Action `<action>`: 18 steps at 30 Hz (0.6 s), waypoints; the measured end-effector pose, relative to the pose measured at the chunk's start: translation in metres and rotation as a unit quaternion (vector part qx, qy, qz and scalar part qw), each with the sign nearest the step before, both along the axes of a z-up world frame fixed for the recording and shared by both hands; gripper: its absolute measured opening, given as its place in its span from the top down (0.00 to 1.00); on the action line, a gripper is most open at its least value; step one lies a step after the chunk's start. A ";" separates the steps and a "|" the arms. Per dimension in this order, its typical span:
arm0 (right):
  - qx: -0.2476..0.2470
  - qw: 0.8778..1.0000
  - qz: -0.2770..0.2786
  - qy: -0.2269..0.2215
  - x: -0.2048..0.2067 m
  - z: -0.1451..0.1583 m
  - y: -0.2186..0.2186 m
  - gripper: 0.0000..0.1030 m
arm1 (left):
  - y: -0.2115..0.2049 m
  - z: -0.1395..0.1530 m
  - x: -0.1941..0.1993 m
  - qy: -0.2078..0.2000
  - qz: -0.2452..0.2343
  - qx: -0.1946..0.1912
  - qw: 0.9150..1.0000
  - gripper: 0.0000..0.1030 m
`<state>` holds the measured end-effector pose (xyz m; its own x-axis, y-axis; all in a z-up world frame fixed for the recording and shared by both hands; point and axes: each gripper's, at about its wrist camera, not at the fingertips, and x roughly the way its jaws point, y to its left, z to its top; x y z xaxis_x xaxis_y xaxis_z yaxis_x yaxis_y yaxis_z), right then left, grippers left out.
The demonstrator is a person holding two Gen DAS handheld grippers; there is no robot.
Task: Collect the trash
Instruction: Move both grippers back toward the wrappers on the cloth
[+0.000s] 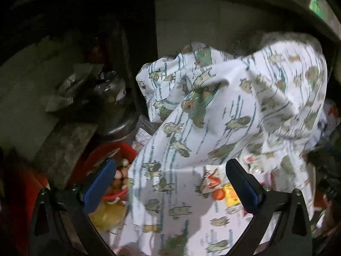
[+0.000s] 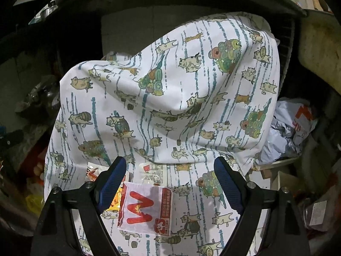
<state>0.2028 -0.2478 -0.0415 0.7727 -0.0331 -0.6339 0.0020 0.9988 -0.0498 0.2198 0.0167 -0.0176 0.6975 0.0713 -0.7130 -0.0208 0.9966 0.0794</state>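
A white cloth printed with cats (image 2: 170, 98) is draped over a bulky object and spreads flat below. In the right wrist view, a white wrapper with a red W mark (image 2: 145, 209) lies on the cloth between the fingers of my open right gripper (image 2: 170, 183). More wrappers (image 2: 153, 171) lie just beyond it. In the left wrist view, the same cloth (image 1: 213, 115) fills the middle. My left gripper (image 1: 170, 183) is open and empty above it. Red-and-white wrappers (image 1: 211, 179) and an orange round piece (image 1: 218, 194) lie near its right finger.
A red basket (image 1: 110, 149) with pale round items sits at the left beside a yellow bag (image 1: 110, 213). Dark pots and clutter (image 1: 106, 98) stand behind. A crumpled grey mailer bag (image 2: 292, 128) lies at the right. A dark shelf edge (image 2: 170, 0) runs overhead.
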 end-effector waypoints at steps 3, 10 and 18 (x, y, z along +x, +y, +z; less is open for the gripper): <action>-0.002 1.000 0.001 0.007 0.002 -0.003 0.000 0.17 | 0.002 -0.003 0.001 0.010 -0.016 -0.007 1.000 0.03; 0.031 0.996 0.008 0.083 0.016 -0.024 -0.010 0.17 | 0.001 -0.013 0.007 0.047 -0.046 -0.060 0.996 0.03; 0.034 0.969 0.010 0.246 0.040 -0.093 -0.014 0.17 | -0.007 -0.038 0.025 0.099 -0.048 -0.075 0.991 0.03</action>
